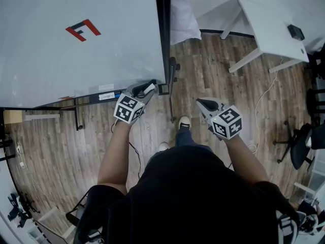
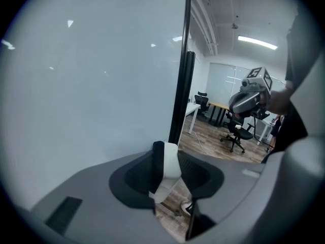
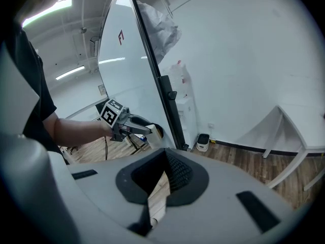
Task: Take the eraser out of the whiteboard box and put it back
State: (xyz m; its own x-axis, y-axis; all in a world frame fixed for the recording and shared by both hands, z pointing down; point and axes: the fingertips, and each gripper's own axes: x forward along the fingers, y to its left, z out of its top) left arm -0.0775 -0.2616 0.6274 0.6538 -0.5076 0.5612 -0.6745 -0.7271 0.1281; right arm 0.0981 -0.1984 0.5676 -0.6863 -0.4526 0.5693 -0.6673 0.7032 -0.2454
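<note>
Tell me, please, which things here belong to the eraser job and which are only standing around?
Belong to the job: eraser, gripped in the left gripper; whiteboard; whiteboard box on its lower edge.
Only standing around: white table; office chair; cardboard box; the right gripper, shut and empty.

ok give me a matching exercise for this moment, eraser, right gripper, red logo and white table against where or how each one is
1 eraser
2 right gripper
3 red logo
4 white table

a on the whiteboard
b standing on the wood floor
c between the fingers of the left gripper
d fingers together, nothing in them

Pairs: 1-c, 2-d, 3-a, 4-b
</note>
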